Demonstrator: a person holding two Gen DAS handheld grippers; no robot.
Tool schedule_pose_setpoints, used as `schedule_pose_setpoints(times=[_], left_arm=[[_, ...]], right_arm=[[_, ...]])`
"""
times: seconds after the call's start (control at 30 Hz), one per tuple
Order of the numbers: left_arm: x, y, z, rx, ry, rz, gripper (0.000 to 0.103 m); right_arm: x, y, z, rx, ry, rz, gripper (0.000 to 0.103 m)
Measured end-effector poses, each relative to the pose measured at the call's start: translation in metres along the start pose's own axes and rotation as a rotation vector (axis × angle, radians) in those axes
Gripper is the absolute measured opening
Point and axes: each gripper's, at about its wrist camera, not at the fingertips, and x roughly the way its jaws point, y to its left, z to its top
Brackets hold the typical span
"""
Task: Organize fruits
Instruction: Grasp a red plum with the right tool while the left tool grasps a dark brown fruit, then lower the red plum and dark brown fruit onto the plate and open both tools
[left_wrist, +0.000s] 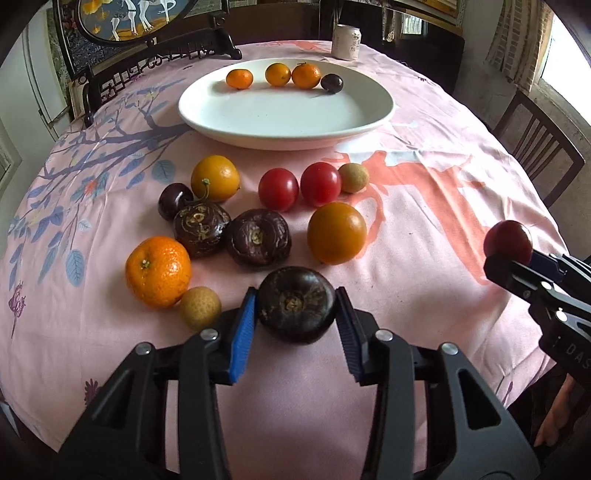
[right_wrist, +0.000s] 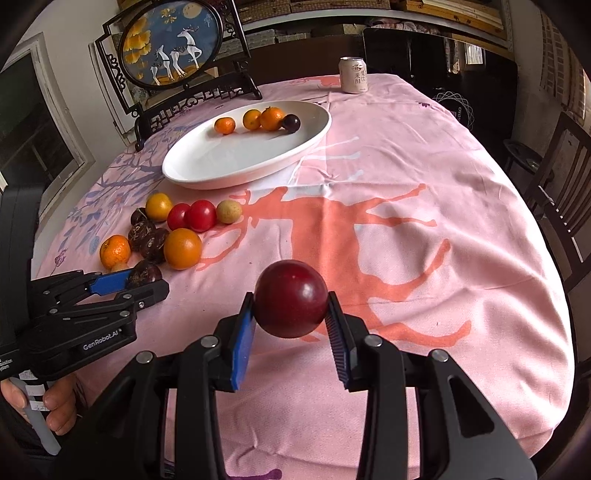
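My left gripper is shut on a dark brown, flattish fruit that rests on the pink tablecloth at the near end of a loose fruit cluster. Held off the cloth in my right gripper is a dark red plum, with both pads pressed on its sides. The white oval plate further back holds three small oranges and a dark plum along its far rim. Between plate and left gripper lie several fruits: a mandarin, two red ones, more dark brown ones.
A drink can stands at the table's far edge. A framed deer screen and a carved chair back rise behind the plate on the left. A wooden chair stands at the right. A small tan fruit lies beside the left fingers.
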Motion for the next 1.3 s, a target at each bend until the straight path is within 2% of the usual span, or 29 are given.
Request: schedule_pose_setpoints(times=[0.3,0.4,0.53,0.73,0.87,0.93,1.07,1.3], left_arm=[[-0.052,0.041,0.004,-0.056,-0.111,-0.012,0.042],[-0.062,0.058,0.025,-0.073,-0.14,0.012,0.042],[-0.061,0.075,0.074,-0.097,-0.138,0.025,0.042],[-0.023,0.076,0.153,-0.108,-0.092,0.089,0.042],[0.019,0.084,0.195,-0.148,-0.041,0.111,0.042],[0.04,0.088,0.212,-0.164,-0.014,0.106,0.042],[0.078,0.091,0.232,-0.184,0.043,0.093,0.042],[0.103,0.094,0.246,-0.17,0.06,0.092,0.043]], right_arm=[[0.001,0.022,0.01,-0.01,-0.004,0.007,0.038],[0.001,0.031,0.018,-0.028,-0.012,0.005,0.038],[0.004,0.042,0.038,-0.062,-0.016,0.005,0.038],[0.036,0.052,0.096,-0.099,0.014,0.036,0.038],[0.072,0.048,0.145,-0.117,0.019,-0.018,0.038],[0.098,0.044,0.165,-0.128,0.05,-0.019,0.038],[0.143,0.039,0.19,-0.124,0.111,-0.011,0.038],[0.172,0.037,0.207,-0.125,0.123,-0.002,0.038]])
